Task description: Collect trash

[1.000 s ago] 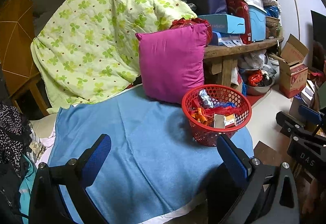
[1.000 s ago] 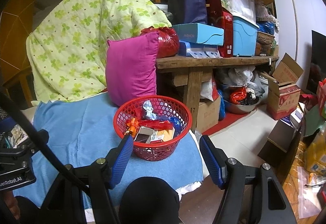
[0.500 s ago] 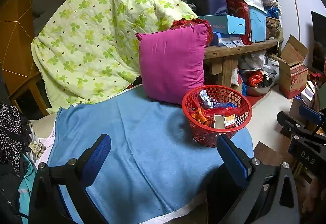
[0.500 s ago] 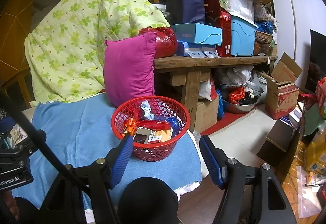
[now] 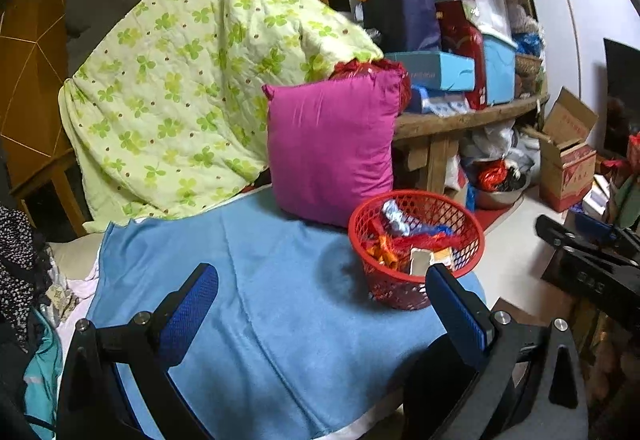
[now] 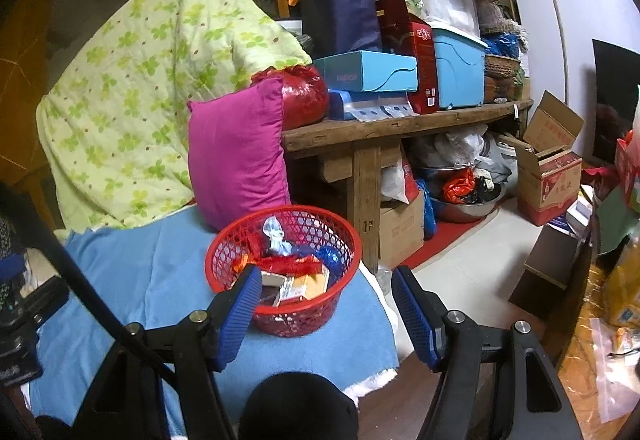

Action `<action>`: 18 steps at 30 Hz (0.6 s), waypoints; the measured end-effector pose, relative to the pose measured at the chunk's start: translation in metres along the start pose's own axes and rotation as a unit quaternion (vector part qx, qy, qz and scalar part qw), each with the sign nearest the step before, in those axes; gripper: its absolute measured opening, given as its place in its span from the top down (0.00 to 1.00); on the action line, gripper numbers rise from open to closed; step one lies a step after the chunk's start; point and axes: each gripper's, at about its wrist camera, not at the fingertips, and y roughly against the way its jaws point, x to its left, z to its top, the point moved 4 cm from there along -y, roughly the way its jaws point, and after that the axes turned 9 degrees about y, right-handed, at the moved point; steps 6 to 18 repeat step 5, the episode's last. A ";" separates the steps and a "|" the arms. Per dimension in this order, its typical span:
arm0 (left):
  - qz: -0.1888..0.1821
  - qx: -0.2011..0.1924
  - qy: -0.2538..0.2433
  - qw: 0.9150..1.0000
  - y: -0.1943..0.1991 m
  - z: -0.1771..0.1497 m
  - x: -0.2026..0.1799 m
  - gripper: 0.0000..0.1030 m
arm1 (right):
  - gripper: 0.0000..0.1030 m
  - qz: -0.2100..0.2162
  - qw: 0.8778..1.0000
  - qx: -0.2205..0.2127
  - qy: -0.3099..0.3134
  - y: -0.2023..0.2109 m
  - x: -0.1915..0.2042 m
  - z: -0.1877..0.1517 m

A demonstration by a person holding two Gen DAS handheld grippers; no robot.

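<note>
Nearest, we record the left gripper (image 5: 322, 310): blue-padded fingers (image 5: 192, 304) spread wide, nothing between them, poised over the blue cloth (image 5: 260, 320). We record the right gripper (image 6: 324, 314) likewise released, its pads apart and bare.

Landmark: the red mesh basket (image 6: 240, 252), standing upright on the blue cloth near that cloth's right edge. We take all places from it.

- Right gripper: just in front of the basket. In the right wrist view its left pad overlaps the basket's near rim; we cannot tell whether it touches. Its right pad stands clear, to the right of the basket.
- Left gripper: in front and to the left of the basket. In the left wrist view its right pad overlaps the basket's lower right wall (image 5: 384, 280); contact not determinable.
- Trash (image 6: 296, 268): inside the basket. We note red and orange wrappers, a crumpled pale-blue piece and small cartons, heaped below the rim.
- Magenta pillow (image 6: 236, 155): directly behind the basket, upright.
- Clover-print quilt (image 6: 152, 79): behind and left of the basket, draped over a wooden railing.
- Wooden bench (image 6: 384, 131): behind and right of the basket, laden with boxes and bins.
- Open cardboard carton (image 6: 548, 167): far right of the basket, on the floor.
</note>
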 end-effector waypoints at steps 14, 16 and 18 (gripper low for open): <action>-0.013 -0.033 -0.010 0.999 0.011 -0.002 0.008 0.00 | 0.31 -0.001 1.000 -0.001 0.003 -0.006 0.011 0.005; -0.013 -0.033 -0.010 0.999 0.011 -0.002 0.008 0.00 | 0.31 -0.001 1.000 -0.001 0.003 -0.006 0.011 0.005; -0.013 -0.033 -0.010 0.999 0.011 -0.002 0.008 0.00 | 0.31 -0.001 1.000 -0.001 0.003 -0.006 0.011 0.005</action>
